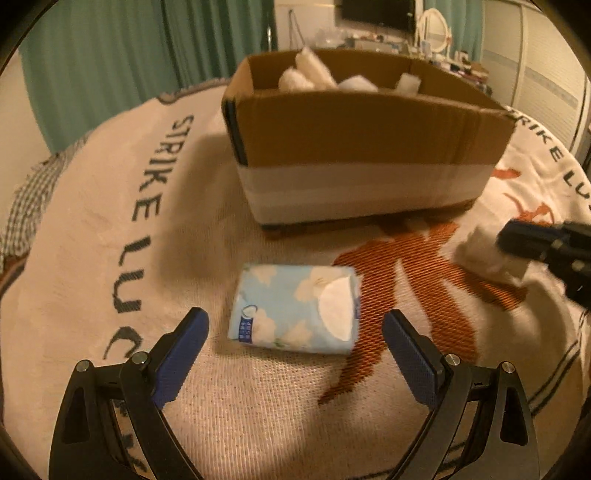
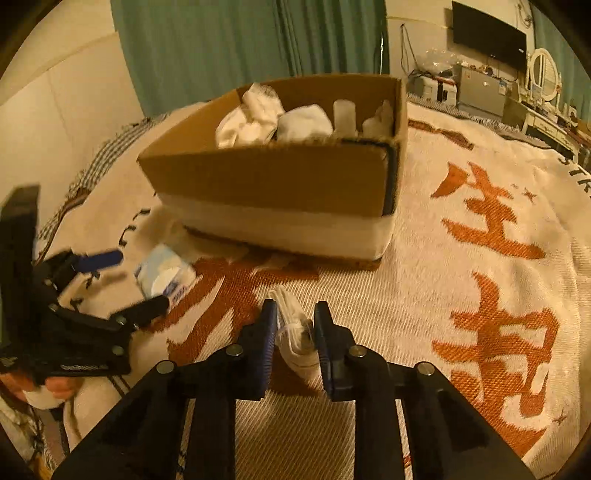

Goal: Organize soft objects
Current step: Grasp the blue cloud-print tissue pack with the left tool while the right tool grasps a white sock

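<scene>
1. We find the left gripper (image 1: pixel 295 325) low over the blanket (image 1: pixel 258 406), its blue-padded fingers (image 1: pixel 184 354) spread wide with nothing between them.
2. A light blue tissue pack (image 1: pixel 295 308) lies flat on the blanket just beyond the left fingertips, in line with the gap but touching neither pad. In the right wrist view the same pack (image 2: pixel 166 275) sits between the two tips of the left gripper (image 2: pixel 144 280).
3. We find the right gripper (image 2: pixel 295 314) with fingers (image 2: pixel 267 332) drawn close and pinching a white sock (image 2: pixel 295 332). The sock stands between the pads and trails down toward the blanket (image 2: pixel 406 314); we cannot tell whether its lower end touches the cloth.
4. In the left wrist view the right gripper (image 1: pixel 517 240) enters from the right edge, its tip against the sock (image 1: pixel 484 254).
5. A cardboard box (image 1: pixel 369 136) stands open on the blanket, far of both grippers, with a pale band around its lower wall. In the right wrist view the box (image 2: pixel 266 177) holds several white soft items (image 2: pixel 255 114), heaped toward its far side.
6. The blanket is cream with orange characters and dark lettering.
7. A green curtain (image 2: pixel 221 44) hangs behind the box. A dark screen (image 2: pixel 487 33) is mounted on the far right wall.
</scene>
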Tool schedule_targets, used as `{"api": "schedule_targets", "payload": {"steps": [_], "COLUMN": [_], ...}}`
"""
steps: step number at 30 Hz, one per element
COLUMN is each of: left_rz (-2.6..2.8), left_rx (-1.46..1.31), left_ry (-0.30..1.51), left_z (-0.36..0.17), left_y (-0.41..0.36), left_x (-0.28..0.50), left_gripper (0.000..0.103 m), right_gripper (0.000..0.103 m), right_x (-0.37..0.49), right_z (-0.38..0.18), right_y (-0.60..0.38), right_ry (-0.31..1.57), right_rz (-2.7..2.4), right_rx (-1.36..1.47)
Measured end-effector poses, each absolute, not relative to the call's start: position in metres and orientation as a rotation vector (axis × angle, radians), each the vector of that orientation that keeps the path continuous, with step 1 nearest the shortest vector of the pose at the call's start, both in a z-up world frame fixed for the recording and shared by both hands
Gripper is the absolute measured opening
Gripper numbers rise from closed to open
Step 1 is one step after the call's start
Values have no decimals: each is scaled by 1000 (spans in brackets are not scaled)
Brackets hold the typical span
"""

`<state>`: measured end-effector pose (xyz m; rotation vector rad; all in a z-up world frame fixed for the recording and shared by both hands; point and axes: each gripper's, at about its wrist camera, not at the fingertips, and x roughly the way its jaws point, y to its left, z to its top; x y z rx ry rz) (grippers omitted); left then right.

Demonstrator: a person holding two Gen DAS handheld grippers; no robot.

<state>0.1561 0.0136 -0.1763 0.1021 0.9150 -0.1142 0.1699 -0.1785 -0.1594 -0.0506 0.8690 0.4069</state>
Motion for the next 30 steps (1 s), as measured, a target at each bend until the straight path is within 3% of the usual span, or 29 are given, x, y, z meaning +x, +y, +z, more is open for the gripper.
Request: {"api": "schedule_targets", "payload": {"steps": [11,13,21,30], "left_rz": [-186,-201,-180,-202], "left_rx": [37,29,8,45], "left_ry": [924,923,912,764], "left_z": [-197,-197,-178,-112], "left_y": [18,18,25,12], "left_x": [170,169,147,101], "left_gripper": [95,75,74,74], "right_gripper": [17,15,13,13], "right_x": [177,177,166,130], "right_z": [-154,-154,-146,-102], "right_y": [-185,-186,-186,-183], "right_ry": [852,852,849,756], "right_rz": [393,391,358,370], "right_rx": [-10,-4,-12,-17]}}
